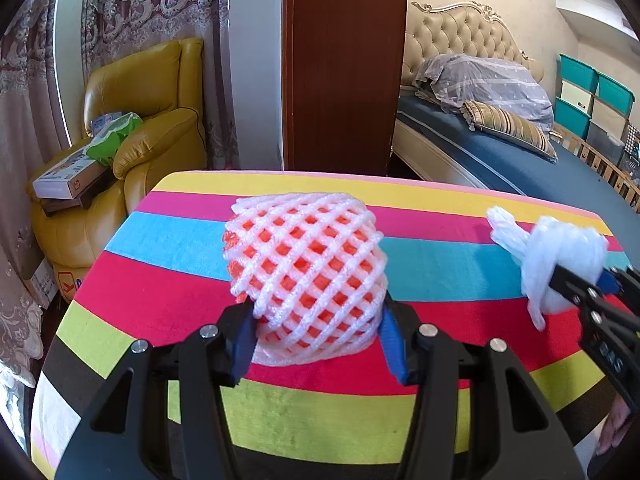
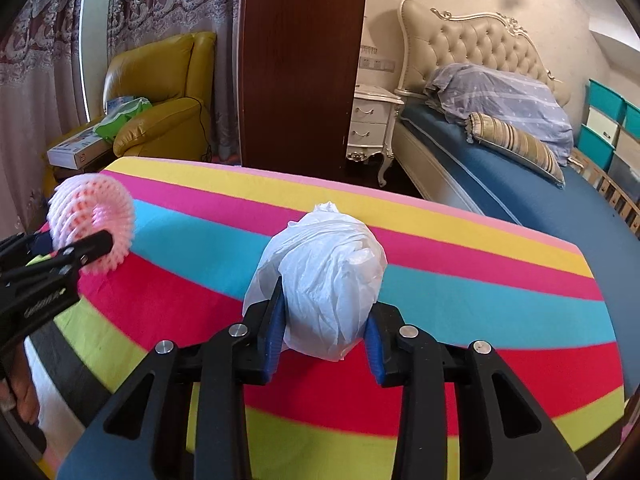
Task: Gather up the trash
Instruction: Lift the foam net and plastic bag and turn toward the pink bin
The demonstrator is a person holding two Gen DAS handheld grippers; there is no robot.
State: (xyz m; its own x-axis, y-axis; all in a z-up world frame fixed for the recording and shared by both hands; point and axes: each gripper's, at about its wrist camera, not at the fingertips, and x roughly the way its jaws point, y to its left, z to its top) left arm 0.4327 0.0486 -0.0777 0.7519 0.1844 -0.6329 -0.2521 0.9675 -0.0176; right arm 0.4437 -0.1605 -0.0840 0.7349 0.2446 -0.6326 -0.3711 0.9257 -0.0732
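My left gripper [image 1: 316, 340] is shut on a white foam fruit net [image 1: 306, 276], a mesh sleeve with red showing through, held over the striped table [image 1: 168, 240]. My right gripper [image 2: 324, 332] is shut on a knotted white plastic bag [image 2: 328, 276], also over the table. In the left wrist view the bag [image 1: 560, 260] and the right gripper [image 1: 580, 288] show at the right edge. In the right wrist view the net [image 2: 90, 224] and the left gripper [image 2: 76, 254] show at the far left. Both items seem lifted slightly off the cloth.
The table carries a rainbow-striped cloth [image 2: 480, 280]. Behind it stand a yellow armchair [image 1: 152, 120] with boxes, a dark wooden wardrobe [image 1: 344, 64], a white nightstand [image 2: 370, 124] and a bed [image 1: 520, 152] with pillows. Teal storage bins [image 1: 592, 92] stand at the far right.
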